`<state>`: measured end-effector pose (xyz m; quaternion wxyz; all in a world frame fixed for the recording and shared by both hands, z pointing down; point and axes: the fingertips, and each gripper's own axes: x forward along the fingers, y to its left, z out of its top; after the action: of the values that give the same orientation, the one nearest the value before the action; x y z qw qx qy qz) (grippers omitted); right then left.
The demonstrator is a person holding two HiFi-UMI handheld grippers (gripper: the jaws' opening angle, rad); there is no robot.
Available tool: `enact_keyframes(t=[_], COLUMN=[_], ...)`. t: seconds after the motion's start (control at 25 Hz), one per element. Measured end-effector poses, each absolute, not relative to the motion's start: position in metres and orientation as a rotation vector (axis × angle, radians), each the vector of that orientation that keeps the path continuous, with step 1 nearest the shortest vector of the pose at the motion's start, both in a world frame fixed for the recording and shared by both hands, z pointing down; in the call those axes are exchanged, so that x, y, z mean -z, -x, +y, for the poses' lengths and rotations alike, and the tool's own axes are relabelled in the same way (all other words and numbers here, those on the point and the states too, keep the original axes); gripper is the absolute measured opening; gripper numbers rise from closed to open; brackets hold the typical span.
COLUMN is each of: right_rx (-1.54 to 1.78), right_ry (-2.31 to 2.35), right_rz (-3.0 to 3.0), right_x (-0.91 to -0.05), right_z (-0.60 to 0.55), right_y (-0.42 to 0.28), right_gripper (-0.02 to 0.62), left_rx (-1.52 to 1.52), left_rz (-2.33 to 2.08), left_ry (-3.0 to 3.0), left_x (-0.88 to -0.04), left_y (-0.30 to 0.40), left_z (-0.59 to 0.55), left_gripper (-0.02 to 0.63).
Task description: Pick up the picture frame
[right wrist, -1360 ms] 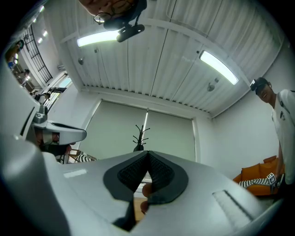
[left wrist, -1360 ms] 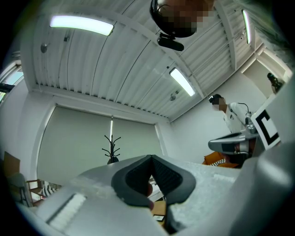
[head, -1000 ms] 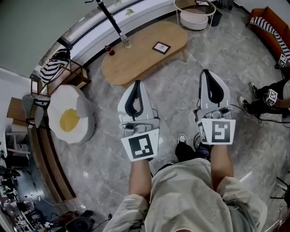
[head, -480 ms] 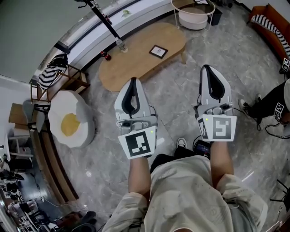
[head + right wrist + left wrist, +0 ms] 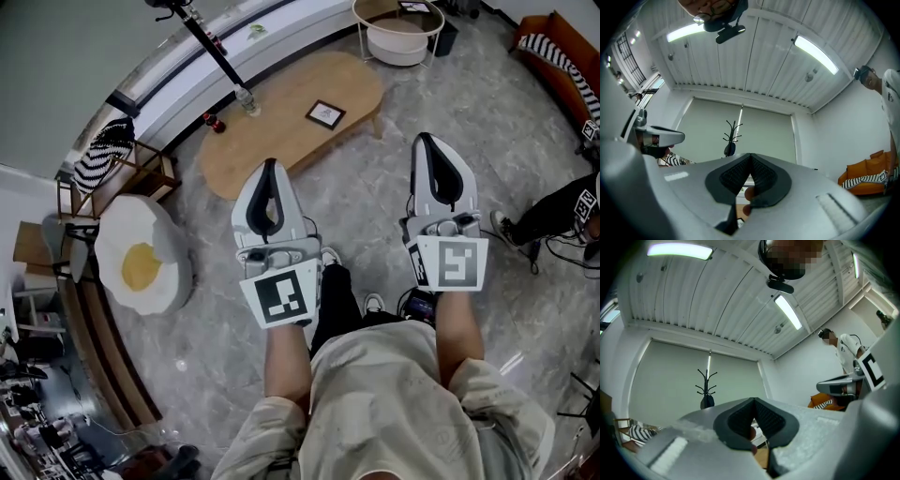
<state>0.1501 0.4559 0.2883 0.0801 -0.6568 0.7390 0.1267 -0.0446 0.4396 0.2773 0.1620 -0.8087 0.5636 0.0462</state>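
Note:
A small dark picture frame lies flat on the oval wooden coffee table, toward its right end, in the head view. My left gripper hangs over the floor short of the table's near edge, jaws shut and empty. My right gripper is held level with it, to the right of the table, also shut with nothing in it. Both gripper views tilt up at the ceiling and a far wall; the left gripper and right gripper show closed jaw tips.
A red item and a clear bottle stand at the table's left end. A fried-egg cushion lies on the floor at left, a round white side table beyond, an orange sofa at right. Another person sits right.
Both grippers have moved forward with me toward the coffee table; the table and frame have shifted left in the head view. The jaws stayed shut.

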Motion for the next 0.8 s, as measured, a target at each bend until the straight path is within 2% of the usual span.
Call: enact_keyframes(t=[0.2, 0.8], right_rx=[-0.409, -0.454], right_ry=[1.986, 2.031], right_rz=[2.207, 2.242], right_x=[-0.29, -0.268], right_z=[0.418, 0.253], right_y=[-0.141, -0.056], right_gripper=[0.002, 0.002], left_rx=[-0.171, -0.178], left_rz=[1.592, 1.574], left_ry=[2.326, 2.38], left_x=[-0.281, -0.272], left_y=[0.052, 0.123], left_z=[0.397, 0.23], left_gripper=[0.003, 0.003])
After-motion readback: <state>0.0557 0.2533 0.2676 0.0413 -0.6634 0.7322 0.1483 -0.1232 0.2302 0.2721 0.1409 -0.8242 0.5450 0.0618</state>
